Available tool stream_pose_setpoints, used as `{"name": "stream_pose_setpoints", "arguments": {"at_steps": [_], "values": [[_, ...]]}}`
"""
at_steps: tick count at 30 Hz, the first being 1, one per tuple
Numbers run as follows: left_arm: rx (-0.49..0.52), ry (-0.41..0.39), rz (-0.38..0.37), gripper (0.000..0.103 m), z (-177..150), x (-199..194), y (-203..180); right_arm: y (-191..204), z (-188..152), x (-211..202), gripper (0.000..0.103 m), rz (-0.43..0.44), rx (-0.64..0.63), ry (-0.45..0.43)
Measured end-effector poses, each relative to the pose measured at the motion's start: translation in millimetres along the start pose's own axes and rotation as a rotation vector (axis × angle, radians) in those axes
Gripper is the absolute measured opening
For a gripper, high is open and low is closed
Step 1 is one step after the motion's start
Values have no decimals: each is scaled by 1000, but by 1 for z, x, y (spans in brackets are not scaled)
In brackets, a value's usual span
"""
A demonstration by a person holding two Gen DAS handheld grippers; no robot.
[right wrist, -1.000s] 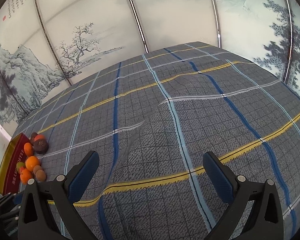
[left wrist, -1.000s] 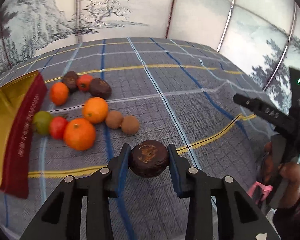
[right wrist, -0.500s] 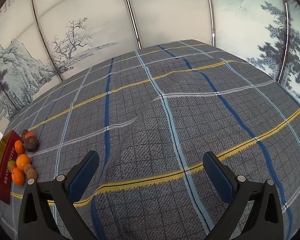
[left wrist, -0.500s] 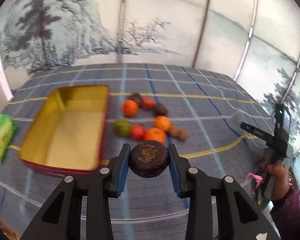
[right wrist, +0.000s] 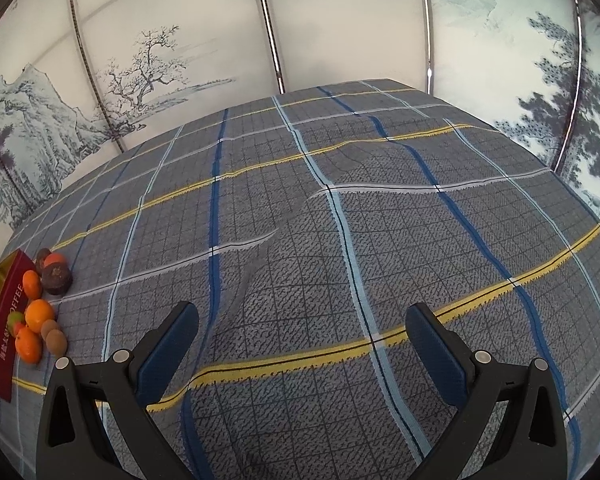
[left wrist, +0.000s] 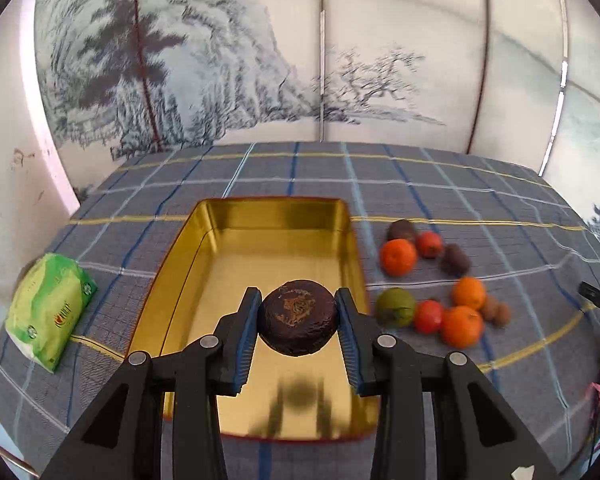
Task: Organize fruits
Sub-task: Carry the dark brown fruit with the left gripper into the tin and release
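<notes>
None yet in the gold tin (left wrist: 276,216); our left gripper (left wrist: 298,322) pinches one dark fruit (left wrist: 298,322) above it; ten fruits (left wrist: 460,326) remain beside it; right gripper (right wrist: 302,338) gapes, holding nothing.

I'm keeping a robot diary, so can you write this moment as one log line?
left tool: shut on dark round fruit | over gold tin, nothing inside | right tool: open, holding nothing | other fruits on cloth beside tin

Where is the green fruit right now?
In the left wrist view, the green fruit sits on the cloth right of the gold tin, beside a red fruit.
</notes>
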State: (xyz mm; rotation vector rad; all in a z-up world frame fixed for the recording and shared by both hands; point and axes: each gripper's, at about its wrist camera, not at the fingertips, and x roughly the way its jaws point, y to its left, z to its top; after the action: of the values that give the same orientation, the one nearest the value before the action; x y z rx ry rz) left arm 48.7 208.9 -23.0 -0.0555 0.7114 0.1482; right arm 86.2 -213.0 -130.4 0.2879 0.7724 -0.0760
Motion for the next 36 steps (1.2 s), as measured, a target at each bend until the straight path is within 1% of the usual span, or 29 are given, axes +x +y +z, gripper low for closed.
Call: {"name": "stream_pose_setpoints", "arguments": {"at_steps": [5, 7, 8, 10, 13, 15, 18, 19, 23, 27, 31, 36], "values": [[-32, 23, -7, 34, -2, 23, 19, 6, -1, -4, 102, -36, -31, -16], [-41, 25, -13, 34, -1, 27, 25, 13, -4, -12, 100, -54, -63, -44], [-42, 22, -16, 34, 0, 28, 28, 18, -6, -17, 98, -58, -79, -57], [-38, 15, -15, 34, 2, 29, 32, 29, -12, -30, 97, -36, -95, -69], [-21, 1, -10, 34, 6, 30, 38, 52, -17, -54, 97, 48, -105, -98], [-17, -12, -5, 34, 10, 32, 41, 75, -19, -70, 97, 105, -141, -106], [-9, -14, -2, 34, 13, 36, 45, 116, -24, -89, 97, 227, -194, -91], [-4, -12, 2, 34, 15, 37, 47, 123, -27, -92, 97, 249, -207, -86], [19, -1, 6, 34, 19, 45, 51, 176, -44, -103, 95, 389, -312, -40], [32, 17, 7, 34, 22, 52, 55, 203, -60, -98, 81, 452, -372, 25], [33, 31, 8, 34, 25, 57, 58, 208, -67, -89, 79, 469, -392, 69], [40, 32, 7, 34, 27, 60, 58, 212, -67, -83, 78, 462, -393, 79]]}}
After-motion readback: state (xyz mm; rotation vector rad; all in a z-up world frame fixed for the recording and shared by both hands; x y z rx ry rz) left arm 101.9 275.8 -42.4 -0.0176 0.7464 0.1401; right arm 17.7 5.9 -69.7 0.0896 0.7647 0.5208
